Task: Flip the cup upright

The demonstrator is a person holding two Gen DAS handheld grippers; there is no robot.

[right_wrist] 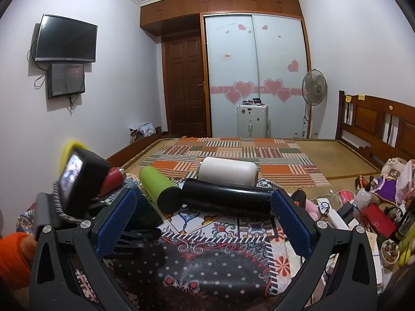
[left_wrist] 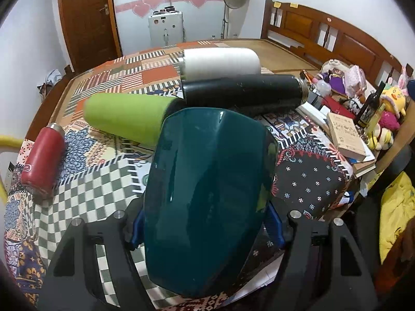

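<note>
target: glossy dark-teal faceted cup [left_wrist: 207, 202], held between the blue pads of the left gripper [left_wrist: 205, 225], filling most of left wrist view; base or mouth end toward camera not clear.
left claw: clamped on teal cup across its body, blue pads [left_wrist: 273, 224] pressed to both sides; mid-body grip probably chosen so cup can pivot about the wrist.
cup pose: tilted, narrow end pointing away over the patchwork-patterned cloth [left_wrist: 109, 181]; contact with cloth hidden by cup itself, cannot tell if lifted.
right claw: right gripper [right_wrist: 205, 223] spread wide, nothing between blue pads [right_wrist: 116, 220]; hanging over cloth near front edge, apparently on standby.
teal cup in right view: only a dark sliver [right_wrist: 145, 212] behind the left pad, beside the left gripper's camera unit [right_wrist: 80, 181].
neighbours: lime-green cylindrical bottle [left_wrist: 127, 119], matte black cylindrical flask [left_wrist: 243, 93], white cylindrical flask [left_wrist: 220, 62], red metal bottle [left_wrist: 42, 160], all lying on their sides; green and black just behind teal cup.
stage: looks like mid-flip, cup not yet upright.
next: likely rotate wrist, set down on clear cloth in front.
risk: glossy surface may slip in pads; green bottle close enough to get knocked.
</note>
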